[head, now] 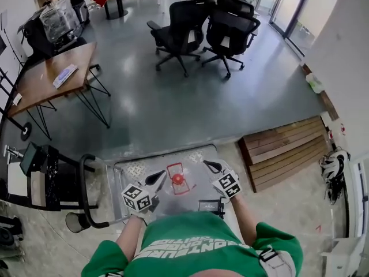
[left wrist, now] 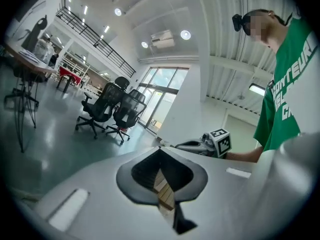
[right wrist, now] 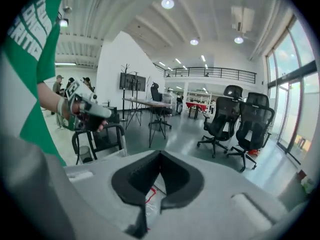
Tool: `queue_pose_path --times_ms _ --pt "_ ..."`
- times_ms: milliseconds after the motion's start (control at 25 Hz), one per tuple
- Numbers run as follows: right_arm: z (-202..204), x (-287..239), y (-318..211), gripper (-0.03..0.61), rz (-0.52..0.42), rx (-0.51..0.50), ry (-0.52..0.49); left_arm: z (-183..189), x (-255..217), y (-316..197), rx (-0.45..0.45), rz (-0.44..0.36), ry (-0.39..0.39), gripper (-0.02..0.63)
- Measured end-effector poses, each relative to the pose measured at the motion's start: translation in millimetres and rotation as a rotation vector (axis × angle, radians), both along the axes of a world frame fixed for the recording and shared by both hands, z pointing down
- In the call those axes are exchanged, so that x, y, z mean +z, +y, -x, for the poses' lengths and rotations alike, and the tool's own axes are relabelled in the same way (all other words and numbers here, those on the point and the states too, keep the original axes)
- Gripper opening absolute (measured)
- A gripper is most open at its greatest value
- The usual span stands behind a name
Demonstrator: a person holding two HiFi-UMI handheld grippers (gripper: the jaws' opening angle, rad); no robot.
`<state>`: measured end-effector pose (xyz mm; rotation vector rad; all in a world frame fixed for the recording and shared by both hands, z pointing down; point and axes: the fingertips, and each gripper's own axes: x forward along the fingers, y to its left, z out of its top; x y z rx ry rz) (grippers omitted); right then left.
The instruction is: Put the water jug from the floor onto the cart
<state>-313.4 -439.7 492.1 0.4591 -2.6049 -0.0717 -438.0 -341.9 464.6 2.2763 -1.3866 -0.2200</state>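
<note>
The clear water jug, seen from above with its red cap and red handle, stands upright on the cart's grey deck. My left gripper hangs just left of the jug, its jaws together and empty. To the jug's right and a little above it, my right gripper is also shut, with nothing held. In the left gripper view the jaws meet at their tips, with the right gripper beyond them. The right gripper view shows closed jaws, with clear plastic and a red line below them.
The cart's black push handle curves up at its left end. A stack of wooden planks lies on the floor to the right. Black office chairs stand ahead, a wooden table at the left, and a black equipment stand is near the cart.
</note>
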Motion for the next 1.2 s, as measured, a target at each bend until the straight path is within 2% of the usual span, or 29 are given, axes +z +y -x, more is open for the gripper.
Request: queue_pose_path --times_ms 160,520,680,960,1200 --pt "-4.0 -12.5 13.6 -0.006 0.005 -0.039 -0.056 -18.7 -6.2 -5.5 0.044 -0.026 -0.017 0.015" --pt "-17.4 -36.5 7.9 -0.006 0.005 0.015 -0.147 -27.4 -18.7 -11.7 0.049 -0.057 -0.020 0.015" --pt "-11.1 -42.3 11.1 -0.006 -0.005 0.006 -0.161 -22.6 -16.7 -13.8 0.031 -0.050 -0.016 0.015" --pt "-5.0 -47.4 9.8 -0.006 0.003 -0.002 -0.179 -29.5 -32.7 -18.9 0.024 -0.090 0.002 0.015" --pt "17.1 -50.8 12.1 -0.006 -0.016 -0.055 -0.144 -17.5 -36.6 -23.4 -0.001 -0.098 0.007 0.015"
